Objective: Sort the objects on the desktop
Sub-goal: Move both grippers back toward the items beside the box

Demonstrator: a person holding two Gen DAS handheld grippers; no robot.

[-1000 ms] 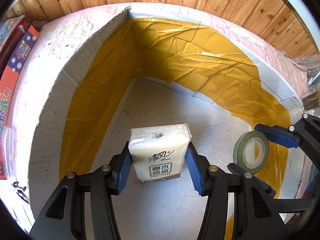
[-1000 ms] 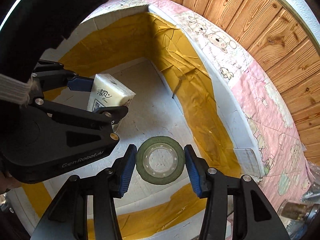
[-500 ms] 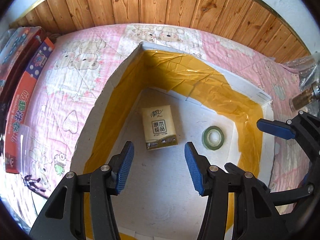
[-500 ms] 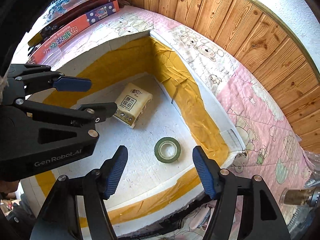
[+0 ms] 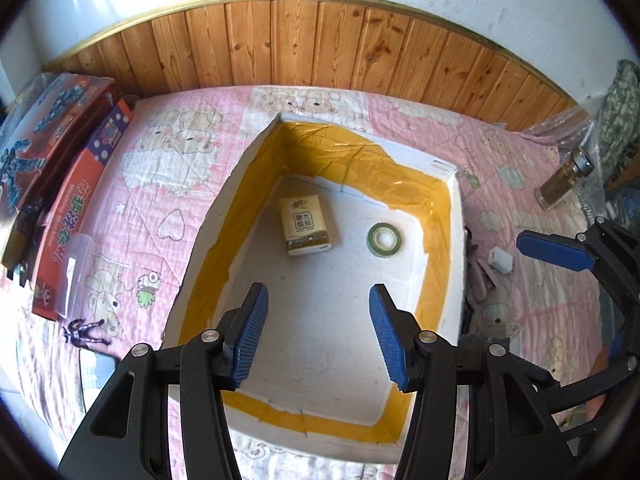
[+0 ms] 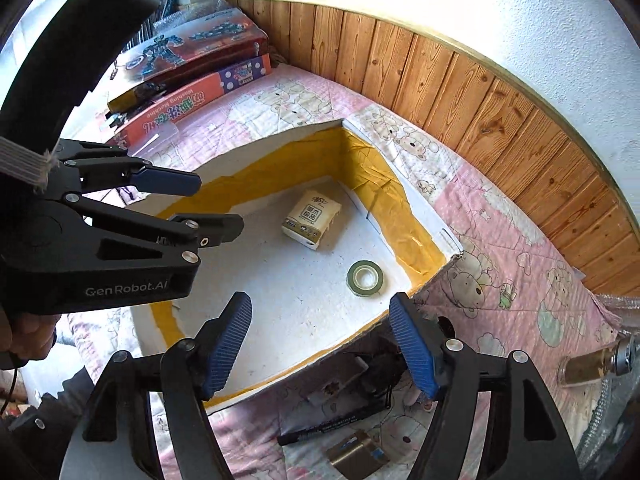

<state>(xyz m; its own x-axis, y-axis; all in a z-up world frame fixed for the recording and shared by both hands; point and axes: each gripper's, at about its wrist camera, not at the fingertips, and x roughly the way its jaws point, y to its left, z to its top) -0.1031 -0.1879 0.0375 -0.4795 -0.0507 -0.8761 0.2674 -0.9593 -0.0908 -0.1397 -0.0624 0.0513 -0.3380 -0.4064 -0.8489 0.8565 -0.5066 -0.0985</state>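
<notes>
Tissue pack (image 5: 305, 226): it lies flat on the white floor of the box, label side up, toward the far wall. Nothing touches it.
Tape roll (image 5: 385, 240): a green ring lying flat on the same floor, near the tissue pack but apart from it, closer to the right wall of the box in the left wrist view.
Box (image 5: 457, 240): a white foam box, open on top, with yellow tape along the inner walls. It stands on the pink blanket.
Left gripper (image 5: 318, 336): it is above the near part of the box and points down into it. The blue pads stand wide apart and there is nothing between them.
Right gripper (image 6: 320, 342): it is above the near edge of the box. Its jaws have just been opening and now stand fully wide; nothing is between them, and the tape roll lies free on the floor below.
Hand (image 6: 28, 336): a hand holds the grip of the left gripper, at the left edge of the right wrist view.
Blanket (image 5: 168, 184): pink, with bear pictures, and it covers the surface under the box.
Toy boxes (image 5: 60, 152): red boxes stacked at the left side of the blanket, well apart from the foam box.
Marker pen (image 6: 332, 426): black, on the blanket just before the near wall of the box.
Small bottle (image 5: 566, 180): it lies on the blanket to the right of the box.
</notes>
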